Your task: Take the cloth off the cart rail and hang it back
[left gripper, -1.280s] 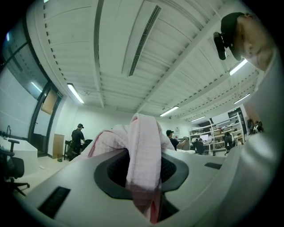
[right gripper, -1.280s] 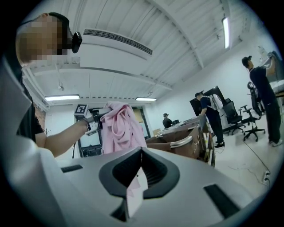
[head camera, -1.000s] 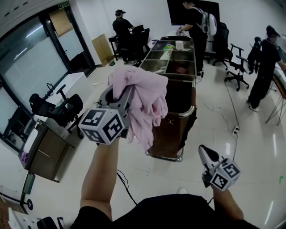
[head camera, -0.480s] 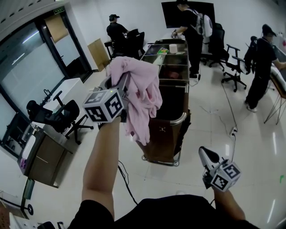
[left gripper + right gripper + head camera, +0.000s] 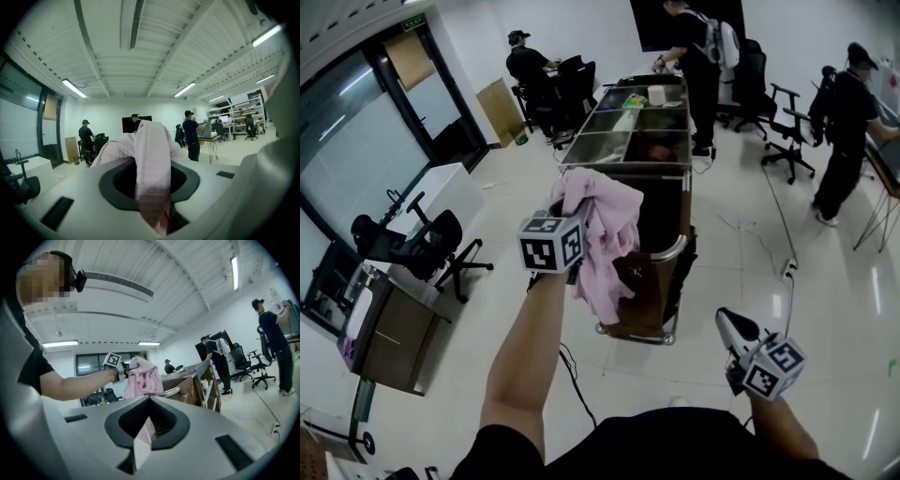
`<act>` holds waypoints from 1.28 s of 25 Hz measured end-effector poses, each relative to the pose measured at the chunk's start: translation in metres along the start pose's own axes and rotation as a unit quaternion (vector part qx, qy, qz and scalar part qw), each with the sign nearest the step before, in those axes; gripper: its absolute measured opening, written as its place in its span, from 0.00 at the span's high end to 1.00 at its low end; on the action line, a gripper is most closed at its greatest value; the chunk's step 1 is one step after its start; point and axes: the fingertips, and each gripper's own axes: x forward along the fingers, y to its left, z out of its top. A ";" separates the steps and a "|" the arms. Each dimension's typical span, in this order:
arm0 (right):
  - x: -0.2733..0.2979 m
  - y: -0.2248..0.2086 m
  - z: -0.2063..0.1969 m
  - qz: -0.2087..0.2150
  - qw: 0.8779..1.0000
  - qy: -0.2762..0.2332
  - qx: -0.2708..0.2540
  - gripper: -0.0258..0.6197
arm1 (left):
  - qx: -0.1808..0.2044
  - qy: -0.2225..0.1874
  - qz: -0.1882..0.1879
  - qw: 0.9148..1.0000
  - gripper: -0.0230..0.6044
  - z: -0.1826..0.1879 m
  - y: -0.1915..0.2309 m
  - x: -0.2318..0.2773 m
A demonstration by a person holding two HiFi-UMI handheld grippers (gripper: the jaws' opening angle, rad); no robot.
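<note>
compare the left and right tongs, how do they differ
The left tongs grip the pink cloth; the right tongs are shut on nothing. The left tongs reach out by the cart; the right tongs sit low, near the body. Both carry a marker cube.

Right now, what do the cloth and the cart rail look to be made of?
Cloth: soft woven fabric, pale pink and matte; it hangs in limp folds. Cart rail: probably metal tube with a polished finish; bright highlights run along its curve.
</note>
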 end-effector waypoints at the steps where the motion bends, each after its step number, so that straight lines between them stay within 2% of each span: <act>1: 0.001 0.000 -0.001 0.001 1.000 0.002 0.001 0.94 | -0.001 0.009 0.001 1.000 0.79 -0.014 -0.002 0.003; 6: 0.008 0.010 -0.009 0.012 1.000 0.014 0.001 0.94 | -0.005 0.045 0.014 0.999 0.78 -0.068 -0.006 0.016; 9: 0.010 0.015 -0.013 0.016 1.000 0.017 0.001 0.94 | -0.004 0.050 0.024 0.998 0.76 -0.088 -0.006 0.022; 12: 0.009 0.015 -0.017 0.013 1.000 0.019 0.003 0.94 | 0.022 0.051 0.026 0.998 0.73 -0.103 -0.009 0.025; 15: 0.008 0.012 -0.020 0.006 1.000 0.021 0.005 0.94 | 0.052 0.060 0.021 0.997 0.65 -0.114 -0.016 0.027; 18: 0.009 0.014 -0.022 0.003 1.000 0.021 0.006 0.94 | 0.050 0.060 0.009 0.997 0.62 -0.113 -0.017 0.027; 26: 0.012 0.021 -0.019 -0.001 1.000 0.020 0.004 0.94 | 0.035 0.050 -0.002 0.998 0.62 -0.102 -0.019 0.016; 32: 0.014 0.037 -0.020 0.001 1.000 0.020 -0.001 0.94 | 0.035 0.021 -0.004 0.999 0.62 -0.086 -0.019 -0.006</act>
